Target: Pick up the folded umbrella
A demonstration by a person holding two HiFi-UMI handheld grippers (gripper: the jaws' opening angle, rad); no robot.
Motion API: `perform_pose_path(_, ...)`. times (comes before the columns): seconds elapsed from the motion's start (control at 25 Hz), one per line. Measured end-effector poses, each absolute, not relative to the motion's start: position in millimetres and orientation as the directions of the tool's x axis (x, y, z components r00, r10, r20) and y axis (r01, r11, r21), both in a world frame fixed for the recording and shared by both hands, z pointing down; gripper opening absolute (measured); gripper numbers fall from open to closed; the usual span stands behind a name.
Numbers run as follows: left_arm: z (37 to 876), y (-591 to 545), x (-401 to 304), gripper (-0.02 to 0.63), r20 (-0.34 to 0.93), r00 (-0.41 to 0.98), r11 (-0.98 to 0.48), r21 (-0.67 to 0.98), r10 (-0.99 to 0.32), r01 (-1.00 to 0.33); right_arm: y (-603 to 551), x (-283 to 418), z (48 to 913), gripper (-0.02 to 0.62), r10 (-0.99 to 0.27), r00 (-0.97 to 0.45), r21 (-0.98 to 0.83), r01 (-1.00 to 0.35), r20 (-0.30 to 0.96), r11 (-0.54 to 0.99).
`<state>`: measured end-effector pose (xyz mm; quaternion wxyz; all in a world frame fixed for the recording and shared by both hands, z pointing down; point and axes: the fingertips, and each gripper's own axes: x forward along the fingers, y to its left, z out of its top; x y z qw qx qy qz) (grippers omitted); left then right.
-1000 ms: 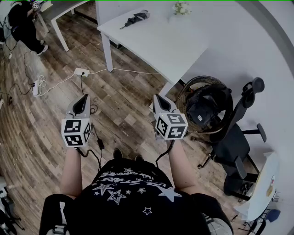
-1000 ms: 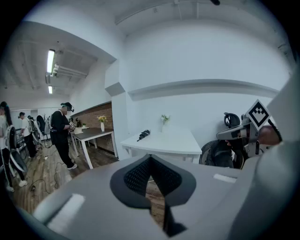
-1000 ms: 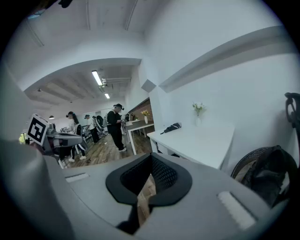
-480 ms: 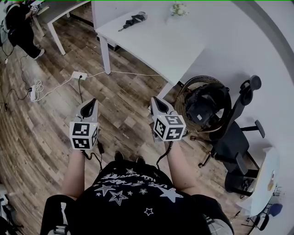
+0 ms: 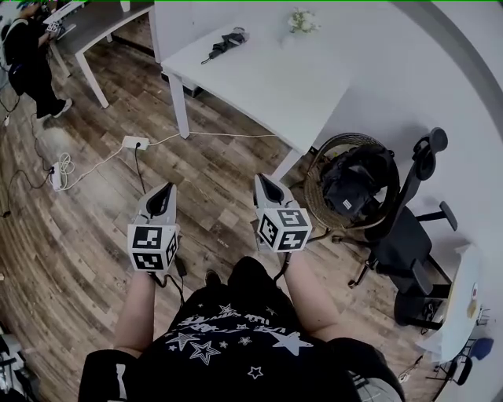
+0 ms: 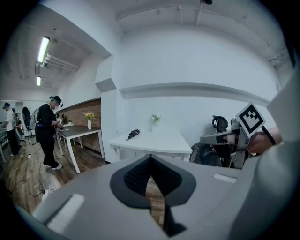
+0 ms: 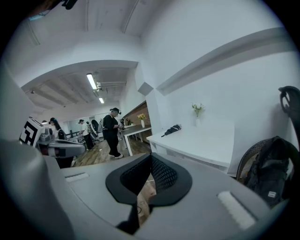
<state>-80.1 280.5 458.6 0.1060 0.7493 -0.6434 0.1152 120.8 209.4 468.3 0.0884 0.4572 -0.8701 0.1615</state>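
The folded black umbrella lies at the far end of a white table, well ahead of both grippers. It also shows small and distant in the left gripper view as the umbrella and in the right gripper view as the umbrella. My left gripper and right gripper hover side by side over the wooden floor, short of the table, both pointing toward it. Each is shut with nothing held: left gripper, right gripper.
A small vase of flowers stands on the table's far side. A wicker basket with a black backpack and an office chair stand at the right. A power strip with cables lies on the floor at left. A person stands by another table.
Both grippers have sunk a little in the head view, the left one shifting toward the right one. The jaws have stayed shut and the umbrella has not moved.
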Motion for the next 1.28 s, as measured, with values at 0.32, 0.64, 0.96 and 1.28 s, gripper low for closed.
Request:
perform_pose_path(0.32, 486.7, 256.8, -84.4, 0.0, 0.376, 0.184, -0.18, 0.046, -0.908, -0.983, 174.1, 91.6, 479.6, 0.017, -0.739, -0.593, -0.231, -0.805, 0.321, 0.546)
perform_pose_path(0.64, 488.5, 183.4, -114.7, 0.0, 0.381, 0.136, -0.126, 0.05, -0.915, -0.991, 82.0, 71.0, 511.1, 0.017, -0.704, -0.606, -0.281, -0.795, 0.371, 0.537)
perform_pose_path(0.96, 492.9, 78.0, -128.7, 0.0, 0.406, 0.154, -0.135, 0.075, -0.901, -0.988, -36.4, 57.9, 511.0, 0.017, -0.694, -0.62, -0.335, -0.783, 0.365, 0.524)
perform_pose_path(1.28, 484.7, -10.3, -145.7, 0.0, 0.407, 0.124, -0.091, 0.099, -0.905, -0.991, -129.3, 51.4, 505.9, 0.017, -0.686, -0.63, -0.371, -0.774, 0.365, 0.514)
